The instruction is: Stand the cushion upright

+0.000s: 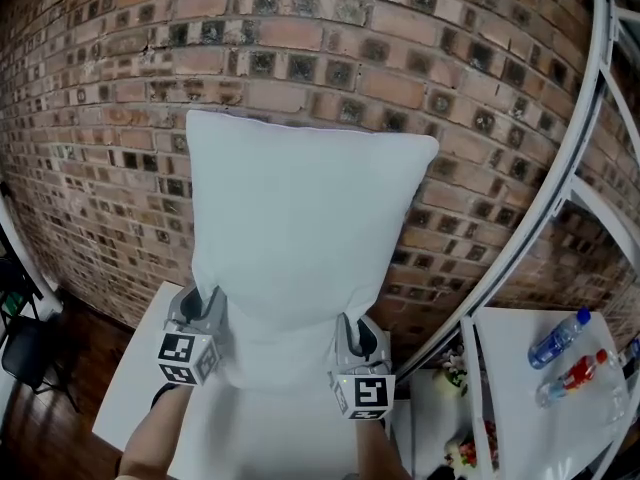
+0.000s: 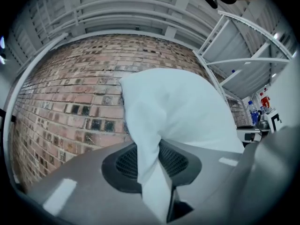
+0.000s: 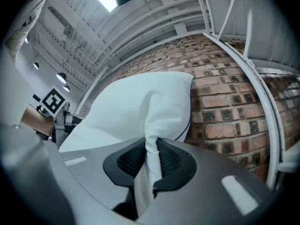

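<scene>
Head view has the cushion (image 1: 300, 238) upright before the brick wall (image 1: 100, 118), left gripper (image 1: 203, 310) and right gripper (image 1: 358, 340) each pinching a lower corner in narrow jaws, so I should seat its base squarely on the tabletop (image 1: 135, 393) before releasing.

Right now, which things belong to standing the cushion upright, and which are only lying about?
For the job: cushion, left tool and right tool gripping its lower edge, white table beneath.
Lying about: blue-labelled bottle, red-labelled bottle.
</scene>
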